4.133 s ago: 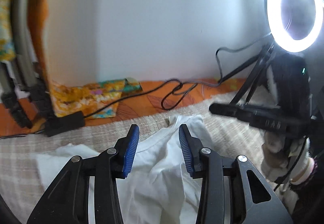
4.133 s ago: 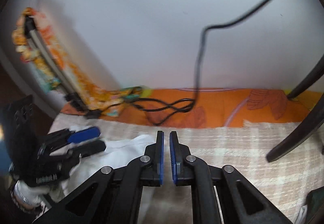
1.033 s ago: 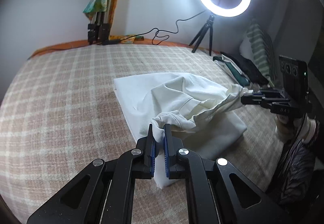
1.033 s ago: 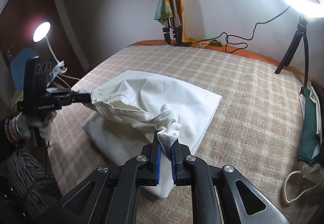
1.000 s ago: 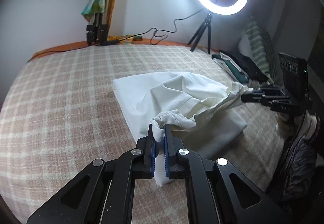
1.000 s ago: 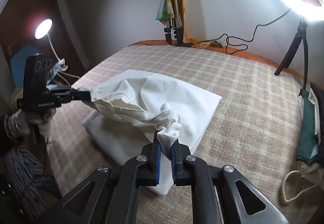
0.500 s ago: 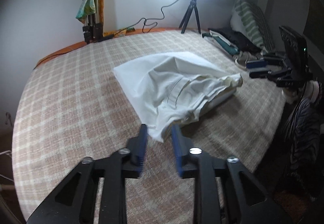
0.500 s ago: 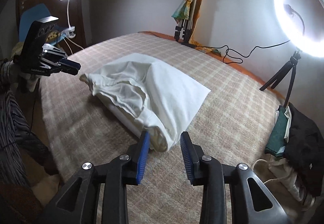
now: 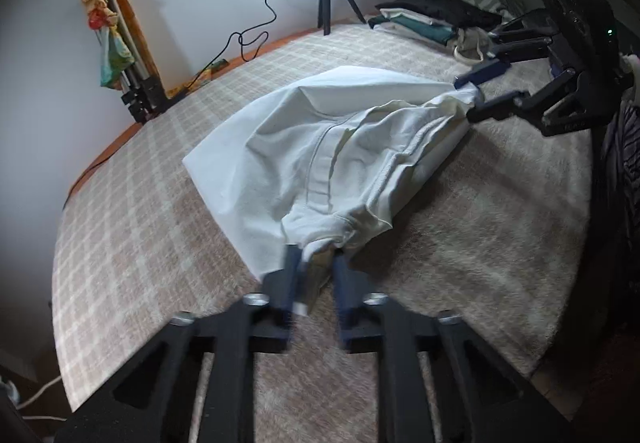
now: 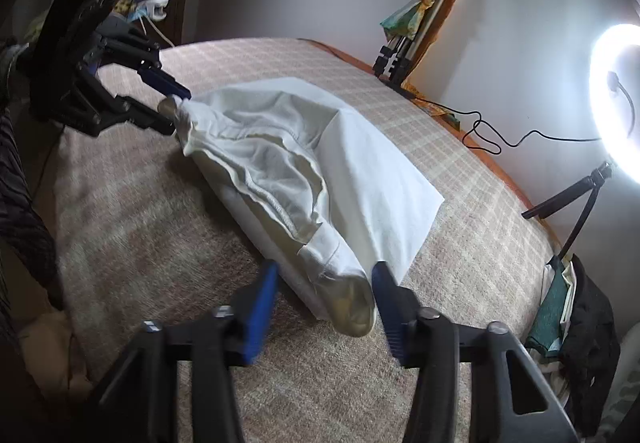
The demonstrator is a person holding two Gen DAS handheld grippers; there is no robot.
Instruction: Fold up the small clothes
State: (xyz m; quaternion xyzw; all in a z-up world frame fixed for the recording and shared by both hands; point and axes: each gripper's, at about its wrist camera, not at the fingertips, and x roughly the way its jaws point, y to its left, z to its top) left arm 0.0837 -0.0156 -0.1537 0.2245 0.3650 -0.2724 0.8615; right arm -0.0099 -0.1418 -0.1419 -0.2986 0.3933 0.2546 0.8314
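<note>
Garment: a white garment [image 9: 340,147], off-white, with a flat smooth layer below and a rumpled layer over it; a stitched band and a hemmed edge run across the rumpled part.
Where it lies: on the checked bed cover [image 9: 140,243], in the middle of both views, stretched in a long ridge between the two grippers.
Its ends: each end is gathered to a narrow bunch; the far flat corner lies spread on the cover.
Left gripper [image 9: 318,283]: bottom centre of its own view and blurred. Its jaws have just been closing and now stand narrow, with the bunched corner between the pads and touched on both sides.
Right gripper [image 10: 324,299]: bottom centre of its own view. Its jaws have just been closing but stand spread, with the rounded end of the garment between them, near the right-hand pad and clear of the left-hand one.
Ring light [image 10: 616,103]: lit, at the right edge, on a small tripod.
Tall tripod [image 9: 132,83]: at the wall in the upper left, draped with colourful cloth.
Clothes pile [image 9: 432,19]: dark and green, in the upper right.
</note>
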